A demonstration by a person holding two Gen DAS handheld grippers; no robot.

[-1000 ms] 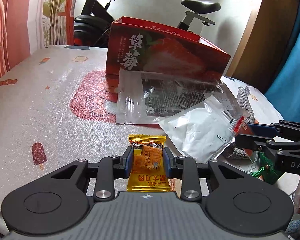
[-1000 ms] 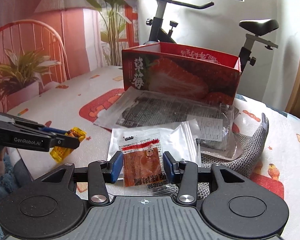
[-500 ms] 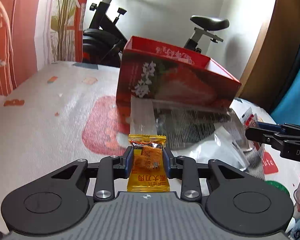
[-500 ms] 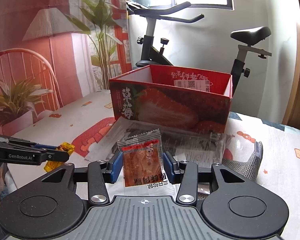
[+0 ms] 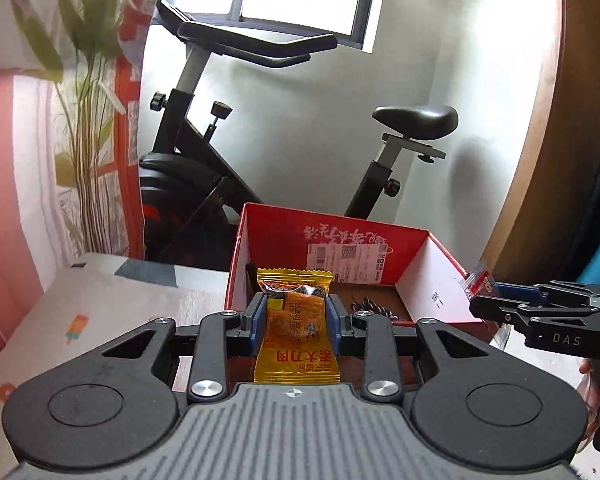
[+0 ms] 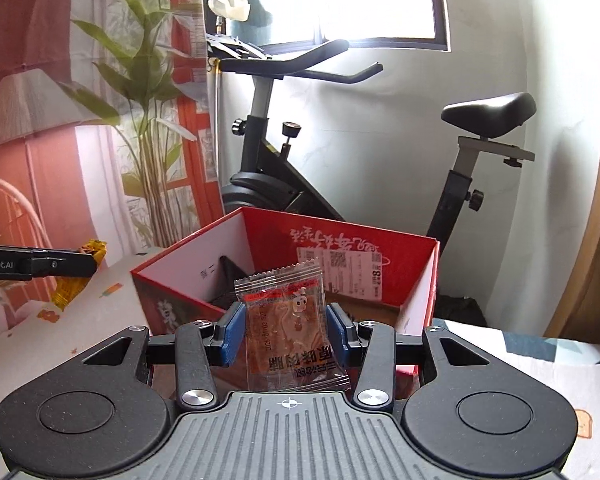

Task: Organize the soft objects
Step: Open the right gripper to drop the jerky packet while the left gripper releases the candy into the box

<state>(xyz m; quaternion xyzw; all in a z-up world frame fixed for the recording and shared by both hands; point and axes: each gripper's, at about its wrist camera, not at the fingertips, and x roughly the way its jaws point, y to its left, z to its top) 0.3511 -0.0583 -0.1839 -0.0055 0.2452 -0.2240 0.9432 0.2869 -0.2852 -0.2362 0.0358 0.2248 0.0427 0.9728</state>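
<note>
- Holding a yellow snack packet (image 5: 296, 328) in the left gripper (image 5: 296, 320), blue pads squeezed on its two sides.
- Hung in the air just in front of the red strawberry box (image 5: 432, 268), close to its left wall, with the top crimped edge up and away from the camera.
- Long way of the packet ran along the fingers, toward the box; printed words showed upside down.
- Held a clear snack packet (image 6: 290, 324) in the right gripper (image 6: 286, 330), pads pressed on both sides too.
- Sat in the air at the near edge of the same box, long way pointing forward and a bit up, tilted a little to one side.
- Saw a small thing with dark cord on the box floor (image 5: 374, 307); could not tell what.
- Stood behind it all: an exercise bike (image 6: 300, 152), with a patterned table cover (image 5: 100, 320) under the box.
- Could go wrong: letting go too soon, probably dropping a packet on the cover and not in the box.
- Could go wrong: bumping the thin box wall, maybe pushing or tipping the box.
- Could go wrong: two grippers near each other over one box, so maybe knocking together.
- Could go wrong: slippery wrappers, maybe sliding out of the pads.
</note>
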